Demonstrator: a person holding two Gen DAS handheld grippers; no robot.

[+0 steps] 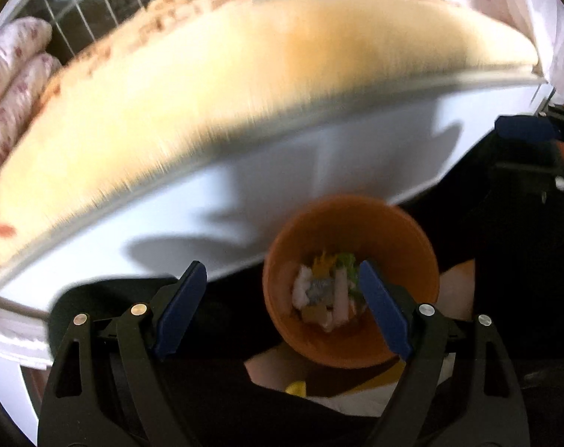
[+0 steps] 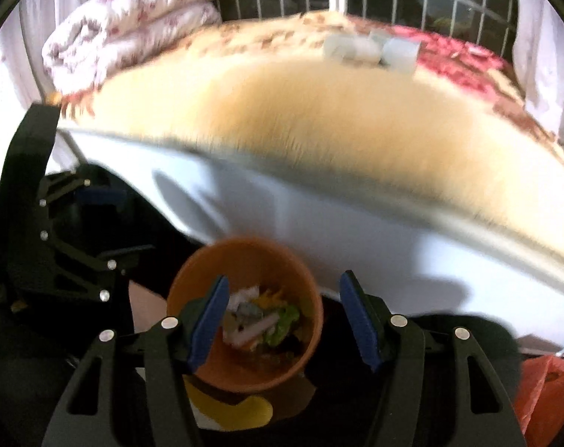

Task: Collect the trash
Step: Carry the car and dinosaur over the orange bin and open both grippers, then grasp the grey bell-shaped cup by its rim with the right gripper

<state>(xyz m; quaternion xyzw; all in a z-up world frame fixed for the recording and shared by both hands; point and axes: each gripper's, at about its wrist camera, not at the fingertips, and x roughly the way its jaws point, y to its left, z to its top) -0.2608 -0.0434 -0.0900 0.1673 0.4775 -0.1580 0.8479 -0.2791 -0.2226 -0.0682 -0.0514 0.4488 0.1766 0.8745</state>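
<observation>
The left tongs (image 1: 284, 311) hang with both blue-padded fingers (image 1: 181, 311) spread wide and nothing between them; below sits an orange bin (image 1: 351, 279), its right side partly behind the right finger; inside lies mixed trash (image 1: 328, 294), white, yellow and green scraps; behind rises a bed (image 1: 226, 93) with a cream cover and white side, blurred; a folded flowered quilt (image 1: 10, 74) rests at its far left; the other tongs (image 1: 526, 128) show at the right edge.
</observation>
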